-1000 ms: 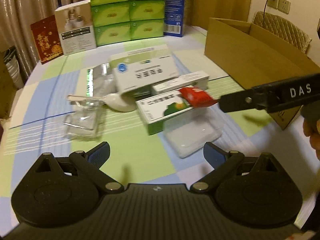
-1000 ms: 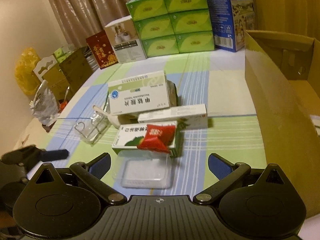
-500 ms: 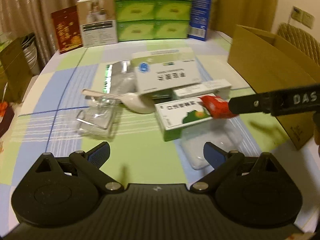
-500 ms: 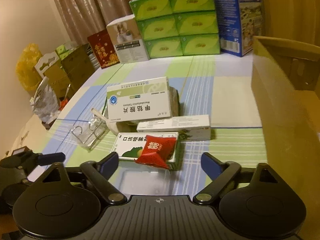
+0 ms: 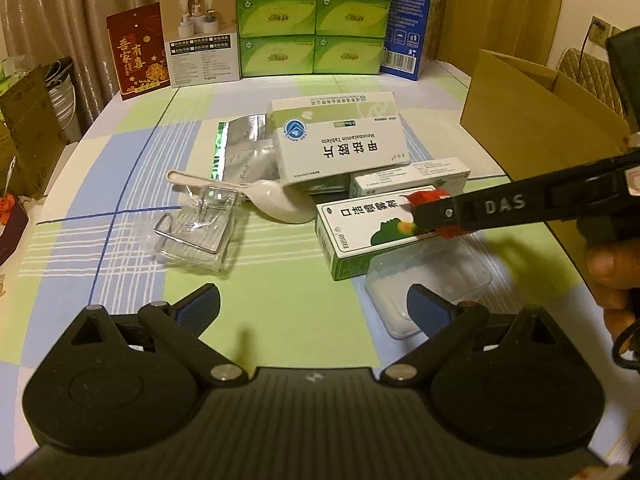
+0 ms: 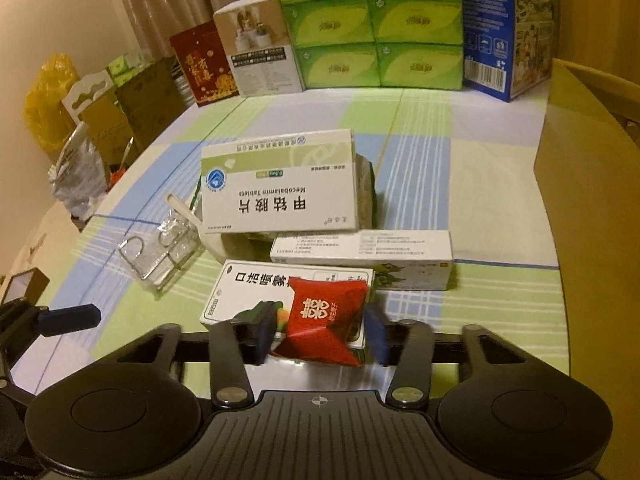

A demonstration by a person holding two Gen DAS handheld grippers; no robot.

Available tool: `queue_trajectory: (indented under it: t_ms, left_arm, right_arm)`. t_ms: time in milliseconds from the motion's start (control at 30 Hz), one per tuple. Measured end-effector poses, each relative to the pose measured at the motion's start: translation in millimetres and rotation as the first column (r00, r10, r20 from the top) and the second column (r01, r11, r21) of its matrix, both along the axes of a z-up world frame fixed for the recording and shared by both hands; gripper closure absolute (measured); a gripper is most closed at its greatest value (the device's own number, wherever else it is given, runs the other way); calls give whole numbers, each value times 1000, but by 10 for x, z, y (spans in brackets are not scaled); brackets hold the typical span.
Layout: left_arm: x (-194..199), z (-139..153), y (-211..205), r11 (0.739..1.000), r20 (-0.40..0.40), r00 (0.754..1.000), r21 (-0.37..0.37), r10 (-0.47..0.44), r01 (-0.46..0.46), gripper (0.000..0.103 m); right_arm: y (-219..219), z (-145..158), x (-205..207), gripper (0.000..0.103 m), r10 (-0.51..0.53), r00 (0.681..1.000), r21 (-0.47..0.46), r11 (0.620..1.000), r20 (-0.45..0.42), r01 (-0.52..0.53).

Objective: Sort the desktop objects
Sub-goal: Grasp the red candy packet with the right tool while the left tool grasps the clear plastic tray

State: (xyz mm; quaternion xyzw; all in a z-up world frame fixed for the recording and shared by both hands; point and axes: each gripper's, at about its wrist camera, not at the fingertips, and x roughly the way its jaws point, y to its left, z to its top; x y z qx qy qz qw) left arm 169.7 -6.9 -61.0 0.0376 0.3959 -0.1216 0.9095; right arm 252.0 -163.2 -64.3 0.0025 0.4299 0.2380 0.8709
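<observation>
A red packet (image 6: pixel 326 318) with gold characters lies on a green-and-white medicine box (image 6: pixel 248 292) near the table's front. My right gripper (image 6: pixel 320 328) has its fingers pressed against both sides of the packet. In the left wrist view the same gripper (image 5: pixel 432 214) reaches in from the right and covers most of the red packet (image 5: pixel 424 198). My left gripper (image 5: pixel 316 308) hovers open over bare tablecloth, short of the medicine box (image 5: pixel 360 236). A large white tablet box (image 5: pixel 340 144) and a long white box (image 5: pixel 408 178) lie just behind.
A white spoon (image 5: pixel 276 200), a clear plastic holder (image 5: pixel 200 228), a foil pouch (image 5: pixel 240 148) and a clear lid (image 5: pixel 432 280) lie around the boxes. An open cardboard box (image 5: pixel 532 120) stands at the right. Green tissue boxes (image 5: pixel 312 16) are stacked at the back.
The right gripper moved forward and down over the red packet, and its fingers closed from wide open onto it. The left gripper stayed open and pulled back a little.
</observation>
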Motion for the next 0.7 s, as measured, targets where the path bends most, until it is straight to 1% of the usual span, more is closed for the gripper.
queue_trajectory:
  t_ms: [33, 67, 167, 233, 300, 367, 433, 567, 700]
  left_arm:
    - [4, -6, -12, 1000, -3, 1000, -2, -2, 2, 5]
    - [9, -11, -27, 1000, -5, 1000, -6, -4, 4, 5]
    - [18, -26, -99, 999, -11, 1000, -29, -21, 20, 5]
    - [26, -40, -181, 999, -12, 999, -34, -40, 39, 5]
    - [35, -54, -265, 998, -9, 998, -24, -63, 63, 5]
    - [38, -63, -333, 997, -6, 997, 2, -80, 80, 5]
    - [36, -62, -360, 996, -3, 996, 9, -91, 91, 5]
    - [40, -85, -351, 996, -10, 996, -13, -89, 89, 5]
    - [69, -134, -370, 997, -26, 998, -58, -58, 57, 5]
  right_arm:
    - [0, 1, 1, 74, -3, 1000, -5, 1000, -1, 3]
    - [-11, 11, -5, 75, -7, 1000, -11, 1000, 2, 8]
    - [-97, 72, -58, 76, -27, 999, -27, 999, 19, 28]
    - [-176, 83, -100, 76, -51, 999, -33, 998, 7, 51]
    - [-242, 78, -147, 76, -65, 998, -51, 997, -9, 64]
    - [-283, 53, -197, 76, -67, 998, -91, 994, -17, 65]
    - [-323, 9, -218, 76, -65, 997, -111, 992, -44, 60]
    - [-447, -35, -194, 76, -94, 992, -85, 993, -86, 87]
    - [-512, 60, -177, 76, -122, 991, -53, 991, -51, 119]
